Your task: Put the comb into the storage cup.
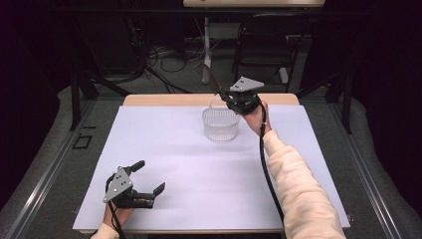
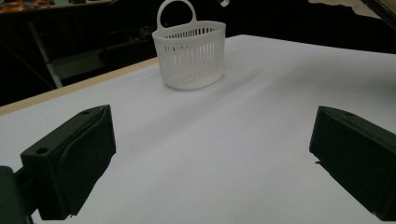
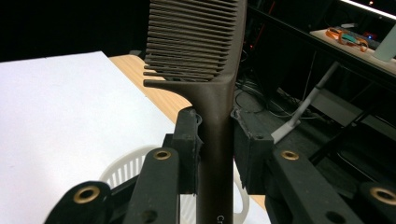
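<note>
At upper centre of the high view, the right gripper (image 1: 225, 93) clamps its jaws on the handle of a dark comb (image 3: 196, 46), probably stiff, light plastic, above the white basket (image 1: 221, 124). The left gripper (image 1: 149, 178) rests lower left on the tabletop (image 1: 199, 169), jaws apart and empty.

A: What lies past the white sheet (image 1: 189, 164) covering the table?
B: A wooden table edge (image 1: 169, 100), then a dark floor with tangled cables (image 1: 164, 57).
A: Any furniture?
B: 1 black folding chair (image 1: 263, 45) beside a white table leg (image 1: 206, 40), under another tabletop (image 1: 254, 3).
</note>
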Tool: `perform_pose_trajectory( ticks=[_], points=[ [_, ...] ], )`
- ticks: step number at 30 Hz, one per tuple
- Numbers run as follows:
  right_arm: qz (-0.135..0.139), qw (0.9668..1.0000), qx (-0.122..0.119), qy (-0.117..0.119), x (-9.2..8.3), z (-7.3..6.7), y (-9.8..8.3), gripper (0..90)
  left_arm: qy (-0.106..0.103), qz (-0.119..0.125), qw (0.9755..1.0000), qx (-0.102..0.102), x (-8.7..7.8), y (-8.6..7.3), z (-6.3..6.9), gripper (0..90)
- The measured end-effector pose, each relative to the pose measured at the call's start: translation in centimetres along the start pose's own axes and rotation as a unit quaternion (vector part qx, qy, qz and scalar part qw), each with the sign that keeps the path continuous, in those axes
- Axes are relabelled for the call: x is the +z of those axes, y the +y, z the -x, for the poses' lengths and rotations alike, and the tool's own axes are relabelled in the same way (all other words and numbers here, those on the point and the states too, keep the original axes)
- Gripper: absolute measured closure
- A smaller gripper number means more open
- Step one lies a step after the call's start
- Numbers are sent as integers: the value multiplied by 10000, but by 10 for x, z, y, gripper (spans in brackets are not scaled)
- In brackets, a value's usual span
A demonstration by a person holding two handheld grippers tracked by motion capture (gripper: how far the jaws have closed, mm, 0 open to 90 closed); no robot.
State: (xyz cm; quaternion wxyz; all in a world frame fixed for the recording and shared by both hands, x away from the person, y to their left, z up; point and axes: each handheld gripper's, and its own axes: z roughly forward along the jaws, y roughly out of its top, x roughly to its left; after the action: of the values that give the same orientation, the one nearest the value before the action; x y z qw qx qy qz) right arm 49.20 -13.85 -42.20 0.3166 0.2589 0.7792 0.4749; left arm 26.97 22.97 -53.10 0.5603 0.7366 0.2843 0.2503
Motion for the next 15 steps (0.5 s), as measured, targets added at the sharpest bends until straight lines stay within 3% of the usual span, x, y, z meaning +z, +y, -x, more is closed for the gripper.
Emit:
perform_pose_trajectory(
  ticks=[15],
  points=[
    [149,9999,-20,33,7,1,1,726,-3,-2,10000,-10,0,0,0,5]
  ],
)
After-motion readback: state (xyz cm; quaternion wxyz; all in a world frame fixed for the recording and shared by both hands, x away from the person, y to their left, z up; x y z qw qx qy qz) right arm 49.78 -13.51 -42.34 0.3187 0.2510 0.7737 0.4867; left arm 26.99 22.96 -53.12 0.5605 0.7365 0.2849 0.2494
